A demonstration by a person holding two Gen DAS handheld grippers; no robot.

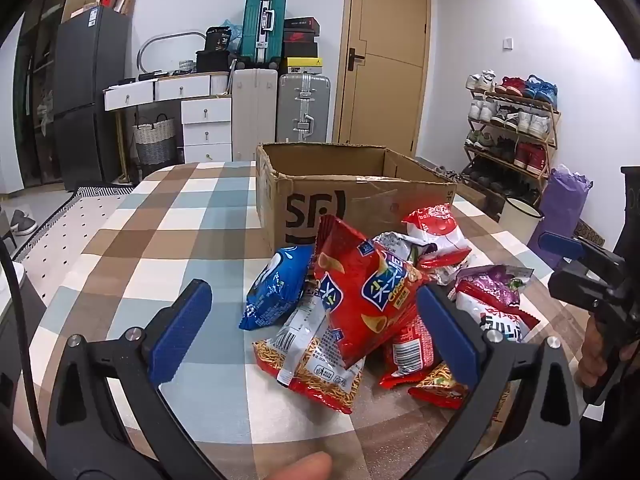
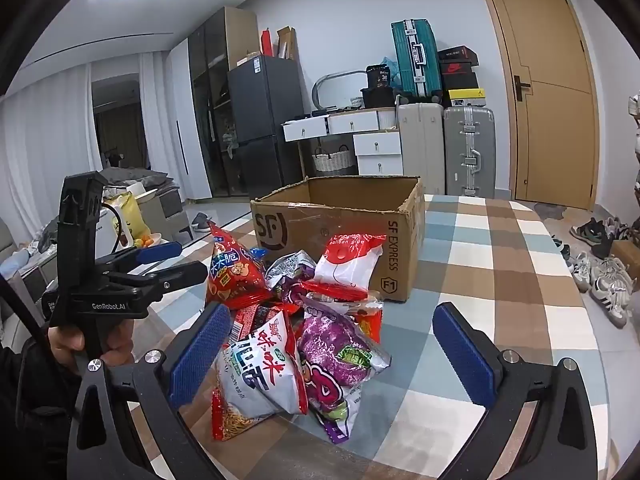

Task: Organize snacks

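Note:
A pile of snack bags lies on the checked tablecloth in front of an open cardboard SF box [image 1: 352, 188] [image 2: 340, 220]. In the left wrist view my left gripper [image 1: 316, 328] is open, its jaws either side of a red chip bag [image 1: 360, 292], with a blue bag [image 1: 276, 284] to the left. In the right wrist view my right gripper [image 2: 332, 352] is open around a white-and-red noodle snack bag [image 2: 260, 372] and a purple bag [image 2: 336, 352]. A red-and-white bag [image 2: 348, 260] leans near the box. The left gripper also shows in the right wrist view [image 2: 176, 260].
The table [image 1: 168, 232] has bare cloth to the left of the pile and to the right [image 2: 500, 280]. Suitcases [image 1: 280, 112], a drawer unit, a fridge and a door stand behind. A shoe rack [image 1: 512, 128] is at the right.

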